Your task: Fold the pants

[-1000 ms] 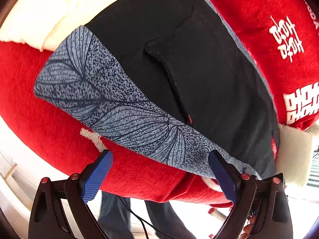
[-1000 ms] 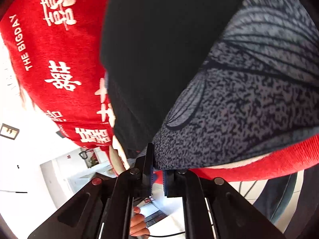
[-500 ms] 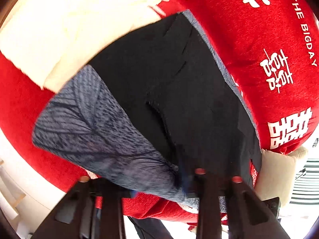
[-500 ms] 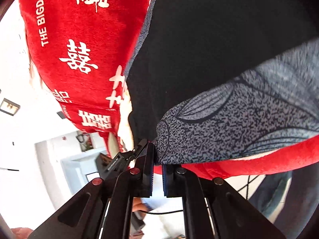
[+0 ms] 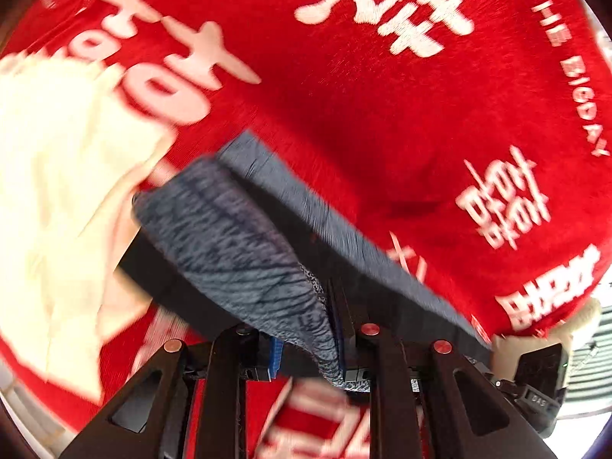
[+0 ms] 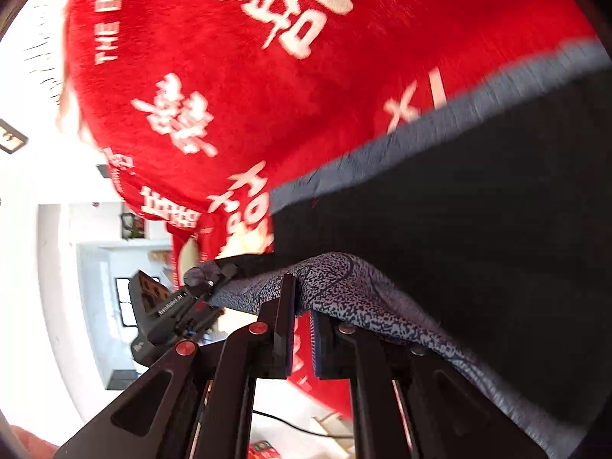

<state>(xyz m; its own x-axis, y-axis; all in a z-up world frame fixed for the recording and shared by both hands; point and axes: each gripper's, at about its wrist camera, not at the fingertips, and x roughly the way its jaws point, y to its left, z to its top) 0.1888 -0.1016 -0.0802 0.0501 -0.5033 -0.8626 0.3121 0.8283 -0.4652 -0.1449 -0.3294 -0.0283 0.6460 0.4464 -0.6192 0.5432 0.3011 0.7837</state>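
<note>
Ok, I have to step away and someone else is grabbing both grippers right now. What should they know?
Left gripper: shut on the patterned grey edge of the pants.
Right gripper: shut on the same grey edge further along.
Both hold that edge raised above the red blanket; the black part hangs from it.
A cream cloth lies on the blanket at the left.
Done: both corners gripped and lifted.
Left: probably carry the edge across, lay it flat, release.

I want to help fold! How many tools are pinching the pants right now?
2. The left tool pinches the patterned grey edge of the pants over the red blanket. The right tool pinches the same edge further along.
</note>
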